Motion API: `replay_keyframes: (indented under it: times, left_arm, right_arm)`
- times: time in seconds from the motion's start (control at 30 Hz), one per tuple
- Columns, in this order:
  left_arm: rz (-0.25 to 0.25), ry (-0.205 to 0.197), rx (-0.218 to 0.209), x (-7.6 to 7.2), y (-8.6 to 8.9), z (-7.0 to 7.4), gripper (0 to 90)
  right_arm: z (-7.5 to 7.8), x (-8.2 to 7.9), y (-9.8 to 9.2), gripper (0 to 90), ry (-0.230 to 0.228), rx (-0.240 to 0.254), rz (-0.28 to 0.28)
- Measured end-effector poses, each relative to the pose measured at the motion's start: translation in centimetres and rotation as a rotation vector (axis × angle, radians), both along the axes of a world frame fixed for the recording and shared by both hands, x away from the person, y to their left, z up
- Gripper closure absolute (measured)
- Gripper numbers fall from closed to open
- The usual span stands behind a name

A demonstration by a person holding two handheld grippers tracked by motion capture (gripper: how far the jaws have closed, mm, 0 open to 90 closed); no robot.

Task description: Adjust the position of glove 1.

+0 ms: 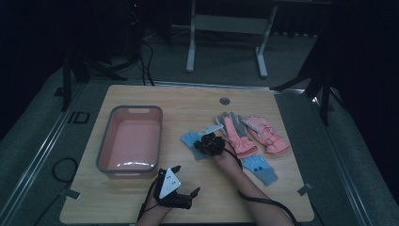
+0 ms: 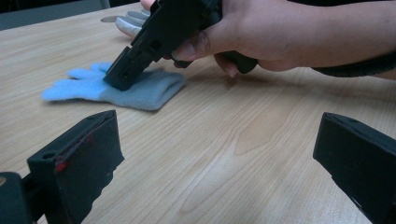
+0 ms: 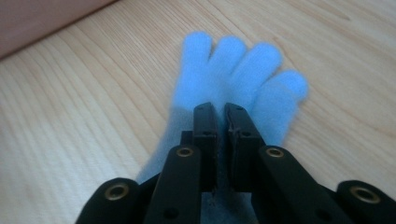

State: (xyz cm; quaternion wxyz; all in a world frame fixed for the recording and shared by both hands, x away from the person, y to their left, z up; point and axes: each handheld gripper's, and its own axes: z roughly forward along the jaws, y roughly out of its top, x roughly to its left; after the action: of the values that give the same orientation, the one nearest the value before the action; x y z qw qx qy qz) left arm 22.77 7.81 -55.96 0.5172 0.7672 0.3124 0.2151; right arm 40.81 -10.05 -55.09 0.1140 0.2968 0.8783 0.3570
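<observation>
A light blue fleece glove (image 1: pixel 189 138) lies flat on the wooden table, just right of the pink bin. My right gripper (image 1: pixel 207 142) points down onto its palm. In the right gripper view the jaws (image 3: pixel 221 109) stand almost together, pinching the glove (image 3: pixel 233 70) behind its fingers. The left gripper view shows that right gripper (image 2: pixel 122 77) pressing into the glove (image 2: pixel 154 91), with a hand around its body. My left gripper (image 1: pixel 187 179) rests near the table's front edge. Its jaws (image 2: pixel 219 135) are wide apart over bare wood and hold nothing.
A pink bin with a grey rim (image 1: pixel 106 155) stands at the left. A pink and grey glove (image 1: pixel 237 134) and a pink glove (image 1: pixel 268 134) lie at the right. A second blue glove (image 1: pixel 261 168) lies near the right forearm. A round hole (image 1: pixel 225 100) sits near the far edge.
</observation>
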Motion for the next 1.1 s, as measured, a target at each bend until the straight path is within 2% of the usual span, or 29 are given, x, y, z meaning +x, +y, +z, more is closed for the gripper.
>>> replay_keyframes:
  times: [0.03,0.13,0.17,0.2,0.27,0.33,0.4,0.43,0.5,0.53,0.57,0.67,0.73,0.77,0.83,0.87,0.9,0.93,0.97,1.03,1.1]
  left_arm:
    - [-0.001,-0.007,-0.003,-0.1,0.0,0.0,1.1]
    - [0.0,-0.002,-0.006,0.0,0.1,0.0,1.2]
    - [0.003,0.001,-0.007,0.0,0.1,0.0,1.2]
    - [0.003,0.001,-0.007,0.0,0.1,0.0,1.1]
    - [0.003,0.0,-0.007,0.0,0.0,0.0,1.1]
    - [0.004,0.001,-0.002,0.0,0.0,0.0,1.1]
    - [0.006,0.001,-0.002,0.0,0.0,0.0,1.2]
    - [0.007,0.0,-0.002,0.0,0.0,0.0,1.2]
    - [0.008,0.001,0.0,0.0,0.0,0.0,1.1]
    - [0.008,0.001,0.0,0.0,0.0,0.0,1.1]
    - [0.01,0.004,0.0,0.0,0.0,0.0,1.2]
    - [0.012,0.004,-0.002,0.0,0.0,0.0,1.1]
    - [0.013,0.005,-0.005,0.0,-0.1,0.0,1.2]
    - [0.012,0.004,-0.002,0.0,0.0,0.0,1.1]
    - [0.012,0.005,0.002,0.0,0.0,0.0,1.2]
    - [0.011,0.004,0.003,0.0,-0.1,0.0,1.2]
    - [0.011,0.004,0.004,0.0,-0.1,0.0,1.1]
    - [0.011,0.004,0.004,0.0,-0.1,0.0,1.2]
    - [0.011,0.003,0.002,0.0,0.0,0.0,1.2]
    - [0.011,0.004,0.001,0.0,0.0,0.0,1.1]
    - [0.011,0.005,0.002,0.0,0.0,0.0,1.2]
  right_arm:
    - [0.4,-0.3,-0.1,85.3,0.004,0.014,-0.026]
    - [1.2,-1.0,-0.4,85.5,0.002,0.041,-0.048]
    - [1.8,-1.4,-0.7,85.5,-0.003,0.061,-0.061]
    - [3.2,-2.4,-1.2,85.5,-0.016,0.09,-0.066]
    - [4.4,-3.4,-1.7,85.5,-0.049,0.089,-0.093]
    - [5.7,-4.5,-2.4,85.5,-0.037,0.123,-0.112]
    - [6.7,-5.7,-3.2,85.5,-0.054,0.146,-0.147]
    - [7.1,-6.4,-3.6,85.5,-0.06,0.153,-0.16]
    - [7.8,-7.7,-4.4,85.5,-0.099,0.15,-0.199]
    - [7.8,-7.7,-4.4,85.5,-0.099,0.15,-0.199]
    - [8.2,-8.9,-5.4,85.5,-0.104,0.155,-0.233]
    - [8.0,-10.5,-6.2,85.6,-0.112,0.123,-0.275]
    - [7.8,-11.0,-6.5,85.7,-0.099,0.123,-0.292]
    - [6.9,-12.2,-6.8,85.7,-0.089,0.089,-0.331]
    - [6.0,-12.9,-7.1,85.7,-0.064,0.08,-0.359]
    - [5.5,-13.2,-7.2,85.7,-0.063,0.059,-0.37]
    - [4.9,-13.5,-7.4,85.7,-0.053,0.049,-0.38]
    - [4.9,-13.5,-7.4,85.7,-0.053,0.049,-0.38]
    - [3.9,-13.7,-7.6,85.7,-0.03,0.029,-0.388]
    - [3.1,-13.8,-7.8,85.7,-0.027,0.006,-0.391]
    - [2.2,-13.7,-8.2,85.7,0.009,0.014,-0.396]
